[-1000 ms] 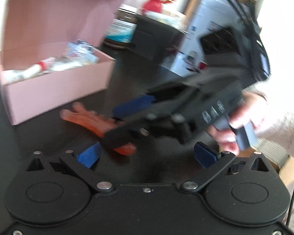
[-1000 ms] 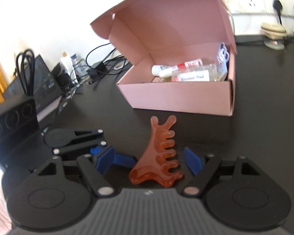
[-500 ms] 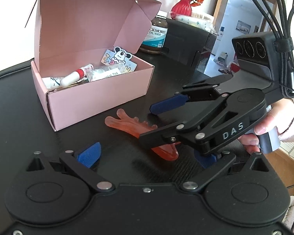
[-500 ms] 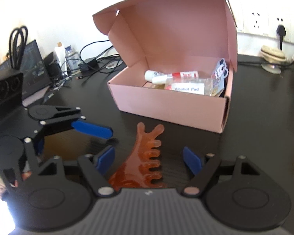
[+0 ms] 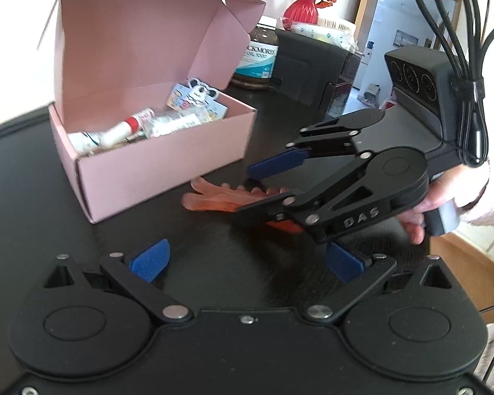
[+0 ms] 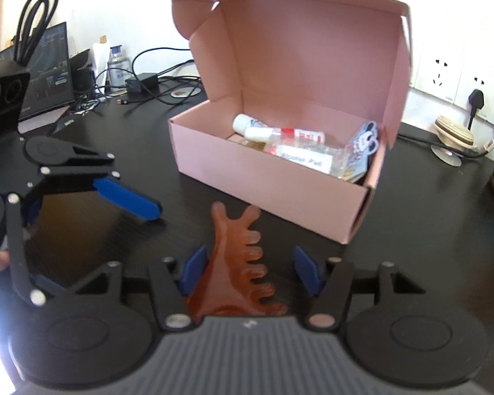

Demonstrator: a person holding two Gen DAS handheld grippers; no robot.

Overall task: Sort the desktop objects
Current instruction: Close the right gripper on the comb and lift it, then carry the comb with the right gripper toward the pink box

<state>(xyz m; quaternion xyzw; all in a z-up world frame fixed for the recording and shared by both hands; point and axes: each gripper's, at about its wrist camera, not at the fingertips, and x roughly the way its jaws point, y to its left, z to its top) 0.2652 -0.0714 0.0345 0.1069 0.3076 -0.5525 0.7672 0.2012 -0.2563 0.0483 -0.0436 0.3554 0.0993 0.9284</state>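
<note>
Orange comb (image 6: 237,263) lies flat on the desk (image 6: 411,230), just in front of the pink box (image 6: 273,184). Long axis runs from the box corner back between the right gripper's (image 6: 248,271) fingers; teeth face its right pad. Those fingers have just been closing: left pad at the comb's spine, right pad apart from the teeth, no grip yet. Right gripper pitched down over the comb. Left gripper (image 5: 247,260) sits open beside it, farther from the box, holding nothing.

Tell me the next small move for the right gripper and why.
Probably finish closing. The right gripper, whose fingers have just been closing, straddles the translucent orange comb-shaped scraper lying on the black table; one pad is at its edge, the other still apart. Then lift toward the open pink cardboard box.
</note>
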